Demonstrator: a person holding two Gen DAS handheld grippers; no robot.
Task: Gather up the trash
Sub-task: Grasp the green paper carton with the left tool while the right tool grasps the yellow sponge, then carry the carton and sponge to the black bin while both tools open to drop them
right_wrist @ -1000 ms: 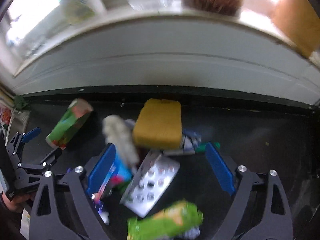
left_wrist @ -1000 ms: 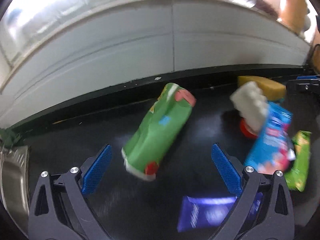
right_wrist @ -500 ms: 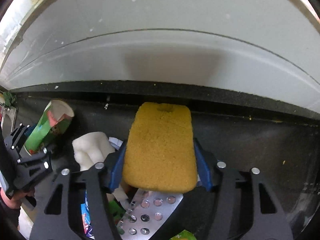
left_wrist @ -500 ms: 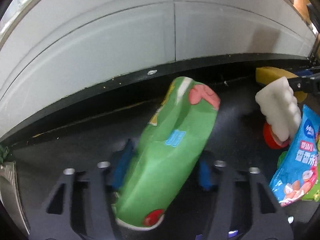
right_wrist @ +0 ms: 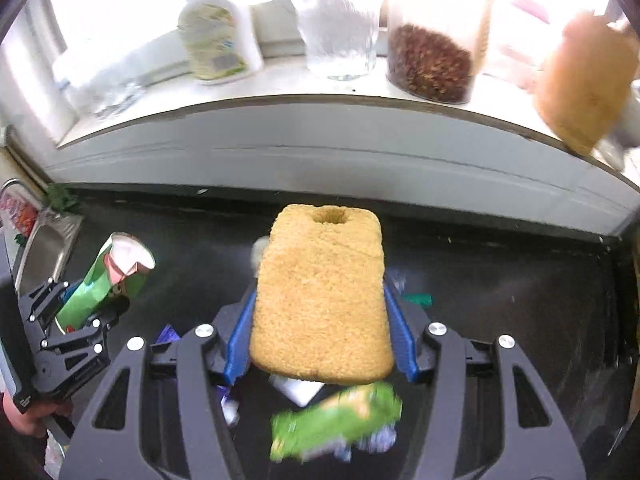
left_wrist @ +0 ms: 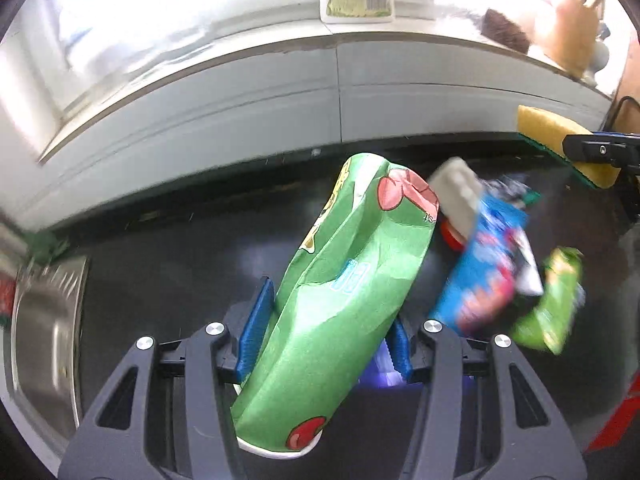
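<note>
My left gripper [left_wrist: 328, 332] is shut on a crumpled green drink carton [left_wrist: 352, 280], its blue pads pressing both sides, and holds it tilted above the black counter [left_wrist: 180, 264]. The right wrist view shows the same carton [right_wrist: 100, 280] in the left gripper [right_wrist: 80, 312] at the left. My right gripper [right_wrist: 320, 336] is shut on a yellow sponge [right_wrist: 320, 292], lifted off the counter. Loose trash lies below: a blue snack packet [left_wrist: 484, 272], a green wrapper [left_wrist: 552, 304], a white foam piece [left_wrist: 456, 196] and a purple wrapper [left_wrist: 380, 368].
A steel sink [left_wrist: 44, 340] sits at the counter's left end. A white wall [left_wrist: 240, 120] runs behind the counter. On the windowsill above stand a plastic bottle [right_wrist: 216, 40], a clear jar [right_wrist: 340, 32] and a jar of brown grains [right_wrist: 432, 60].
Both grippers closed, the left on the green carton and the right on the yellow sponge, and both have risen from the counter with them.
</note>
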